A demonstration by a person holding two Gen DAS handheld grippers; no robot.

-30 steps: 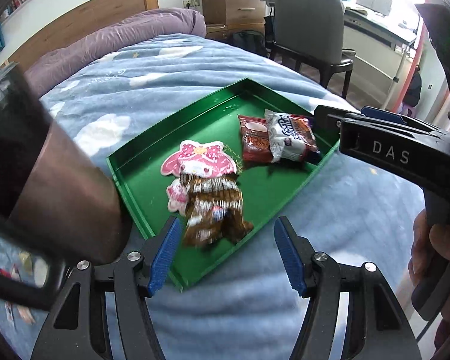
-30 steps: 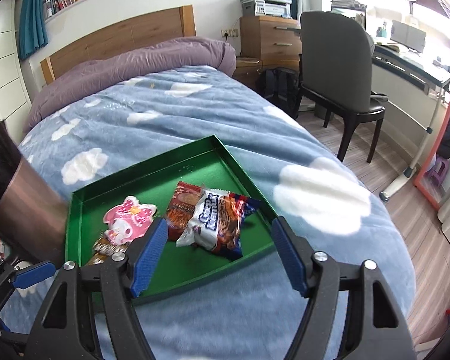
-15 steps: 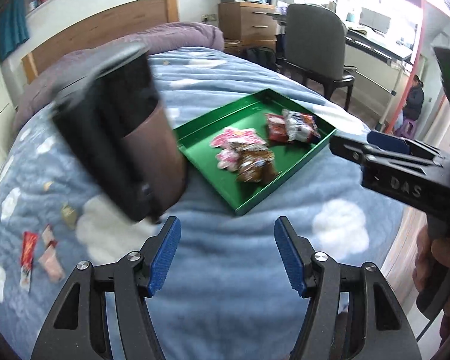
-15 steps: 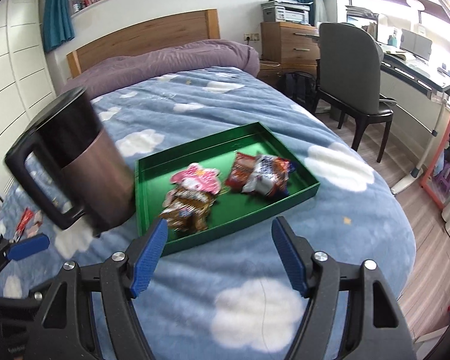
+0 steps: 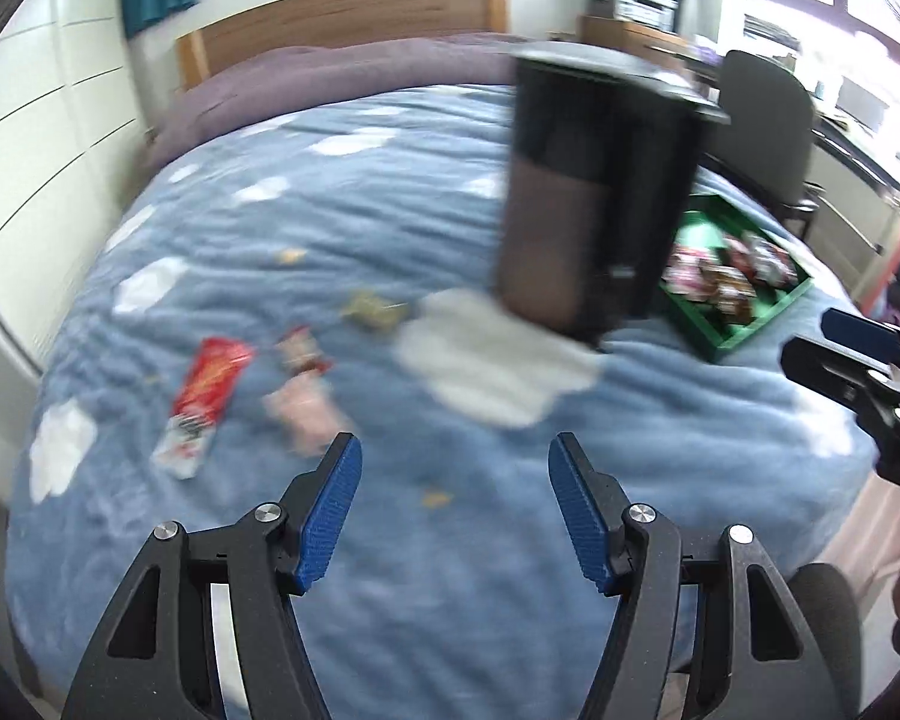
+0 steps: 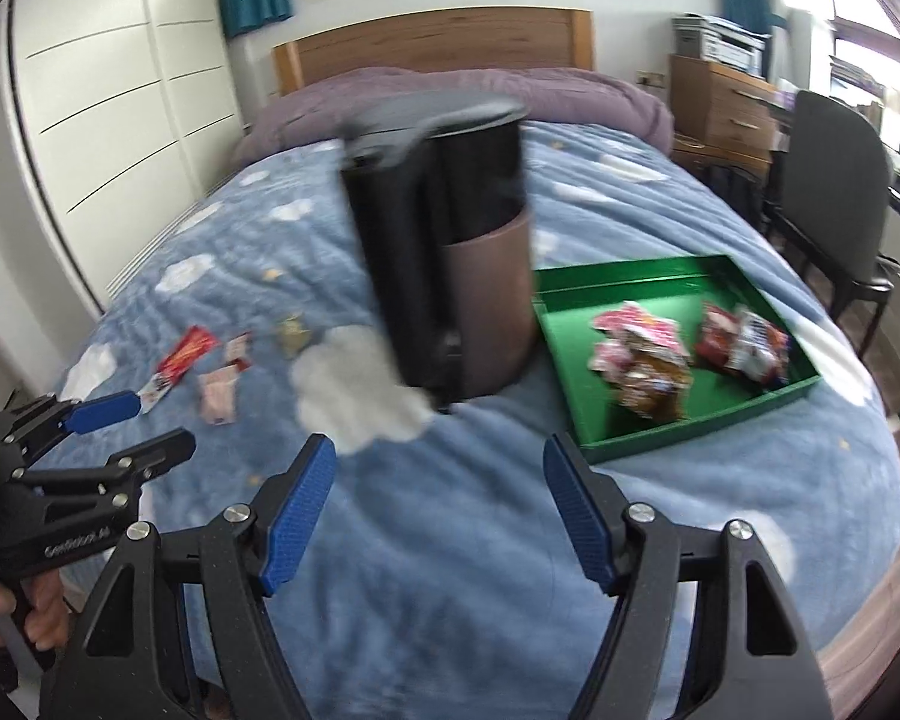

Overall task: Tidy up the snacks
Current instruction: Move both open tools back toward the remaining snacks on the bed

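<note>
Left wrist view looks down the bed (image 5: 510,600), and the loose snacks lie ahead and to the left of the left gripper (image 5: 455,513), towards the bed's left edge: a long red packet (image 5: 207,387), a pale pink packet (image 5: 306,408) just right of it, a small red-and-white one (image 5: 303,354) behind that, and a yellowish wrapper (image 5: 372,309) further up the blanket. The red packet's long axis runs roughly away from the camera, leaning a little right at its far end, so jaws closing across it would meet its narrow width; the blur leaves the others' shapes uncertain. Both blue pads of this gripper stand apart with nothing between them, only blanket showing in the gap. In the right wrist view the right gripper (image 6: 438,510) is likewise spread wide and empty, and the same snacks sit far to its left, with the left gripper (image 6: 123,429) showing between them and it. The green tray (image 6: 630,276) with its sorted packets (image 6: 642,354) lies ahead and right of the right gripper, near the bed's right edge, and a tall dark jug (image 6: 450,252) stands mid-bed between tray and loose snacks. By this layout the left hand is plainly nearer the remaining snacks, the pink packet closest to its fingertips, and any carry to the tray will likely have to pass round the jug.
</note>
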